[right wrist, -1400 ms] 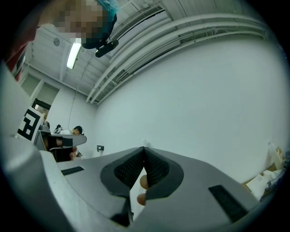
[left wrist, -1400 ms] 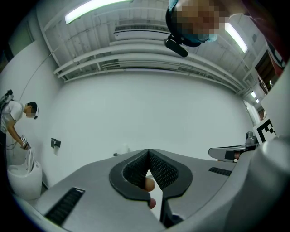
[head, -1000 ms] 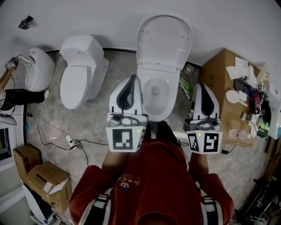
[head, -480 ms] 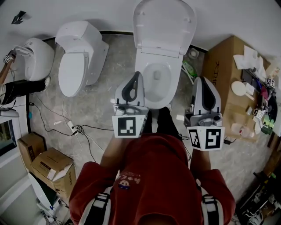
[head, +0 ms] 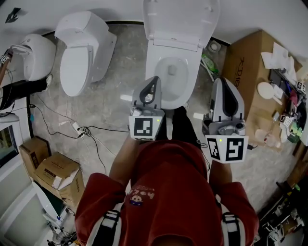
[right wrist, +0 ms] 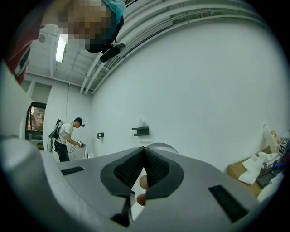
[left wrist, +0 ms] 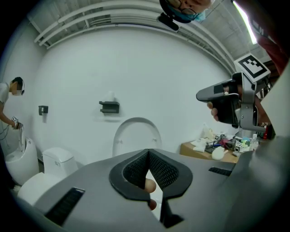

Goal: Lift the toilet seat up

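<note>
White seat (head: pixel 180 21) at top centre looks flipped up already, which I guess is why left gripper (head: pixel 153 82) and right gripper (head: pixel 223 82) hang below it, jaws pressed together on nothing

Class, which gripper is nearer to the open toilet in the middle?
Left. The left gripper overlaps the front left rim of the toilet in the head view; the right gripper stands clear to its right, beside the cardboard box.

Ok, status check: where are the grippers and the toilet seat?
Left gripper and right gripper shut, empty, in front of the toilet. Lid raised against the wall; seat hard to tell apart from it. Nothing in the way.
</note>
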`<state>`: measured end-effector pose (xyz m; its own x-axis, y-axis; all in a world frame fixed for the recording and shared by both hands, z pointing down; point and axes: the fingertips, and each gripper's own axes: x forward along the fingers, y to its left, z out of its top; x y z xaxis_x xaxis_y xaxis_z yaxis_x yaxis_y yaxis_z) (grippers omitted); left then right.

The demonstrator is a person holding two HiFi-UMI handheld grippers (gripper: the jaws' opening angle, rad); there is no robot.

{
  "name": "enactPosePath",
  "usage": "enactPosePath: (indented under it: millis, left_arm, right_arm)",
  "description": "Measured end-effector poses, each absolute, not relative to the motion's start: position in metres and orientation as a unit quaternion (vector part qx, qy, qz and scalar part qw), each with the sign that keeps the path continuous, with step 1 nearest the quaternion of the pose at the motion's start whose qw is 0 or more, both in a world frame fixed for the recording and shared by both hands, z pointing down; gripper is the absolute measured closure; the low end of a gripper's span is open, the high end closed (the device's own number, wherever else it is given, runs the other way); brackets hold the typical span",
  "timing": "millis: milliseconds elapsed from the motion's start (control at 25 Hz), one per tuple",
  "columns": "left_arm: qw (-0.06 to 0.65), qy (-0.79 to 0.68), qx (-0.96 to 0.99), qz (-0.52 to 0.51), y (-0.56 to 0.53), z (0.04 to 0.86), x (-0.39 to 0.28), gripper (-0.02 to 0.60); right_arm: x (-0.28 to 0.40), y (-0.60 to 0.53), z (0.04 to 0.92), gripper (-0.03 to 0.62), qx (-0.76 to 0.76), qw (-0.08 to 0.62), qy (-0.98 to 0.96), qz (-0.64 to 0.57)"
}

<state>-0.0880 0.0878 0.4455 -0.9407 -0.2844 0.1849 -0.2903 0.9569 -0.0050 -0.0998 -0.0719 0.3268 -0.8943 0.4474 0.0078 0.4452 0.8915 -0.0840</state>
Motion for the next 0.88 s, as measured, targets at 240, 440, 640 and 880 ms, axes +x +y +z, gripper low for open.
enactPosePath:
  millis: [240,440,640,880]
  left_arm:
    - [0.157,-0.972,0.169,0.034,0.079,0.494,-0.083,0.571]
    - [0.228,-0.957,0.173,0.048,0.076,0.556,-0.075,0.571]
    - [0.275,-0.943,0.181,0.057,0.077,0.603,-0.062,0.571]
    - [0.318,-0.924,0.195,0.078,0.071,0.651,-0.05,0.571]
  right_arm:
    - [-0.101,-0.071,0.341,0.58,-0.233,0.029,-0.971,0.04]
    - [-0.099,-0.072,0.352,0.58,-0.236,0.041,-0.97,0.043]
    - [-0.101,-0.071,0.364,0.58,-0.238,0.053,-0.969,0.041]
    - [-0.102,-0.069,0.381,0.58,-0.243,0.07,-0.967,0.044]
